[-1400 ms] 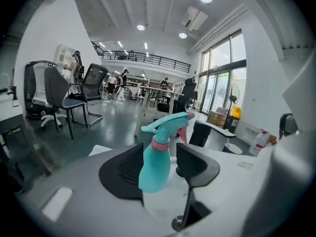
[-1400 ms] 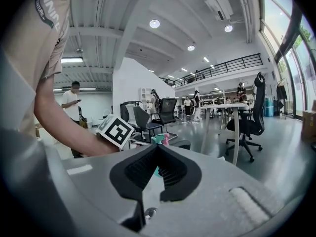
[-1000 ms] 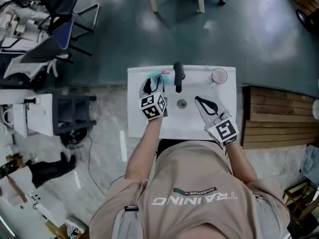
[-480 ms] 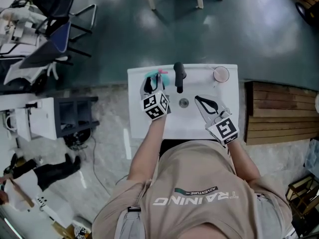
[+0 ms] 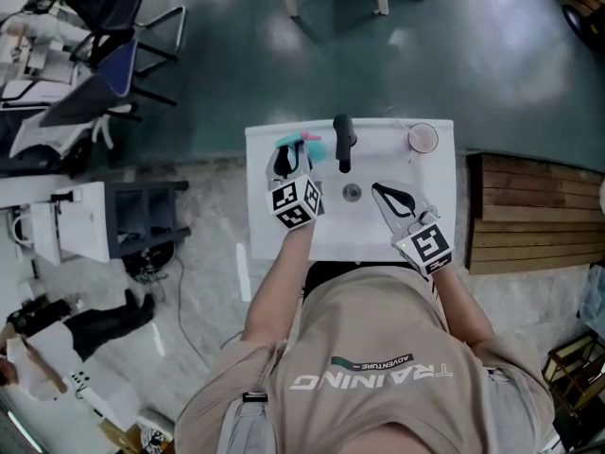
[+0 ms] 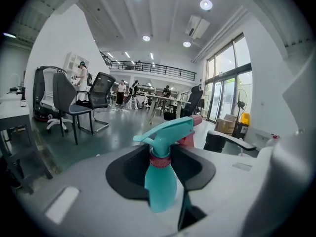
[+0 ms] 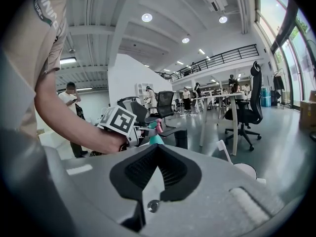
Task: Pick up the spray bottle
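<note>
A teal spray bottle (image 5: 301, 145) with a pink collar and nozzle stands upright on the back left rim of the white sink (image 5: 265, 235). My left gripper (image 5: 286, 159) reaches around it. In the left gripper view the spray bottle (image 6: 160, 181) fills the gap in the left gripper (image 6: 160, 167); the jaws have just been closing and both pads now lie against its body. My right gripper (image 5: 378, 189) hovers over the basin to the right of the drain with nothing in it. In the right gripper view the right gripper (image 7: 157, 149) has its tips together.
A black faucet (image 5: 343, 142) rises at the back middle of the sink, just right of the bottle. A cup (image 5: 422, 138) with a toothbrush stands at the back right corner. A wooden platform (image 5: 529, 216) lies right of the sink, and office chairs (image 5: 113, 64) stand far left.
The left gripper's jaws have drawn in around the spray bottle. Neither hand has shifted noticeably, and the bottle still stands where it was.
</note>
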`<state>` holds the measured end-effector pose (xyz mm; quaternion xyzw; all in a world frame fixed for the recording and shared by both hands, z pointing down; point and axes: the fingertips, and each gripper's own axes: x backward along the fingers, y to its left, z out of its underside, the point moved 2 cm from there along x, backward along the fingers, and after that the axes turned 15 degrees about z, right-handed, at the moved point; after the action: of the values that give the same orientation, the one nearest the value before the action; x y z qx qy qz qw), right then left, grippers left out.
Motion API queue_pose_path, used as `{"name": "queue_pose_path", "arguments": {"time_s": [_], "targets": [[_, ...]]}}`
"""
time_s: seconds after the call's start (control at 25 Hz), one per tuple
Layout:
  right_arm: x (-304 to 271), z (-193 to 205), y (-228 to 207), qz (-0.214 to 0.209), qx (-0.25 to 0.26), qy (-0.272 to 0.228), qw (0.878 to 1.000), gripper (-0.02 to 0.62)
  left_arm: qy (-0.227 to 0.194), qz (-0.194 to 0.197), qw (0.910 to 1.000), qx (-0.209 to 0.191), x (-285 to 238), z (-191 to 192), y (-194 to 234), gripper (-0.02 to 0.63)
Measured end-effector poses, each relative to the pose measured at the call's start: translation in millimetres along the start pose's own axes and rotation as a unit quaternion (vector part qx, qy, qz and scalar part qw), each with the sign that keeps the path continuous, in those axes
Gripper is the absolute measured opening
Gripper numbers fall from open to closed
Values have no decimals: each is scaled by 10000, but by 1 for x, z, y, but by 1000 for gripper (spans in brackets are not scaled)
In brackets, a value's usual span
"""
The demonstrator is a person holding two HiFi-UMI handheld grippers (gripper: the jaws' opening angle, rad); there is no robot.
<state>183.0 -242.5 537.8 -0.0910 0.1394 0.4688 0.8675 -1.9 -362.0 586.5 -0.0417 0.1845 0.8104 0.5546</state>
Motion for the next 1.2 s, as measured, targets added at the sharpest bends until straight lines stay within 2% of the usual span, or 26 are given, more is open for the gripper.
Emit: {"name": "queue_pose_path", "arguments": {"time_s": [0.36,0.56,0.76,1.2], "targets": [[6,1,1,56,26,-25,10000,2,-104,261,9990,-346,18,-14,-11,146],[6,-6,0,81,66,-108,9999,2,-207,489,9966,-632,33,-31,-22,146],[4,-19,4,81,141,-189,9997,2,-416,695,9942,-705,52,-53,-29,144],[9,-69,0,863,47,-580,9946,2,-687,1168,9888,-623,91,-92,-32,144]]}}
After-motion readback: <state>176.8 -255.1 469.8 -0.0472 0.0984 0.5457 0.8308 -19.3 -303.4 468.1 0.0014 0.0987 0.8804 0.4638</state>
